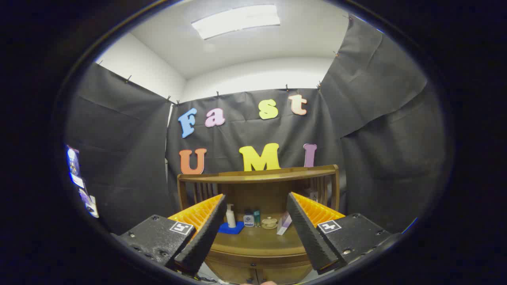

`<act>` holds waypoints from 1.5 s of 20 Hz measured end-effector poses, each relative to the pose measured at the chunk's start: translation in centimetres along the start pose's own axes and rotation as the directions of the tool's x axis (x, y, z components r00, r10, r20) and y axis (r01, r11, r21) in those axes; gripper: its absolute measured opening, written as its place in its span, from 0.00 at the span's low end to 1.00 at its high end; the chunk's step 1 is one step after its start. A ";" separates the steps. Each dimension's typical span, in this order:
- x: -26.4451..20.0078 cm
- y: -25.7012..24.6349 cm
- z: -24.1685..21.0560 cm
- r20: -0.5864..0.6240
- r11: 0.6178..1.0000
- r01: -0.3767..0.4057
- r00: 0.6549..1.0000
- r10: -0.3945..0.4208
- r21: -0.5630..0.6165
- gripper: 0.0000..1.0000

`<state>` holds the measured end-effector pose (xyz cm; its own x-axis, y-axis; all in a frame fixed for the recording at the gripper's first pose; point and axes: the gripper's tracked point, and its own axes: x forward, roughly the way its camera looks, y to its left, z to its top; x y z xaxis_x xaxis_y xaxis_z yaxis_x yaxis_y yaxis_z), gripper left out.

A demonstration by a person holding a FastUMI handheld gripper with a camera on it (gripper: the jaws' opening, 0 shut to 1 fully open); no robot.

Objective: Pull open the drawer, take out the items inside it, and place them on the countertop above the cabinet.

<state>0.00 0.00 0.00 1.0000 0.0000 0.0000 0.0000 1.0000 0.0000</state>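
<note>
Jaws apart — countertop (257,241) edge between

Wooden cabinet worktop (257,241), railed back and sides, seen beyond the open, empty jaws of the gripper (256,206). On it, near the back: white pump bottle (230,216) on a blue cloth (231,228), small jar (248,219), teal bottle (257,218), lidded bowl (269,223), tilted pale box (284,224).

Wooden cabinet (259,245) straight ahead, its drawer (257,264) shut flush beneath the countertop's (257,239) front edge. Gripper (256,206) hangs before it, fingers spread wide, nothing between them.
</note>
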 end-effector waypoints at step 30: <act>3.4 1.6 -11.0 -0.065 1.000 0.008 0.998 -0.007 0.015 0.99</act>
<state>3.41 1.56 -11.04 0.9978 -0.0074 -0.0655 0.0084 0.9999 0.0147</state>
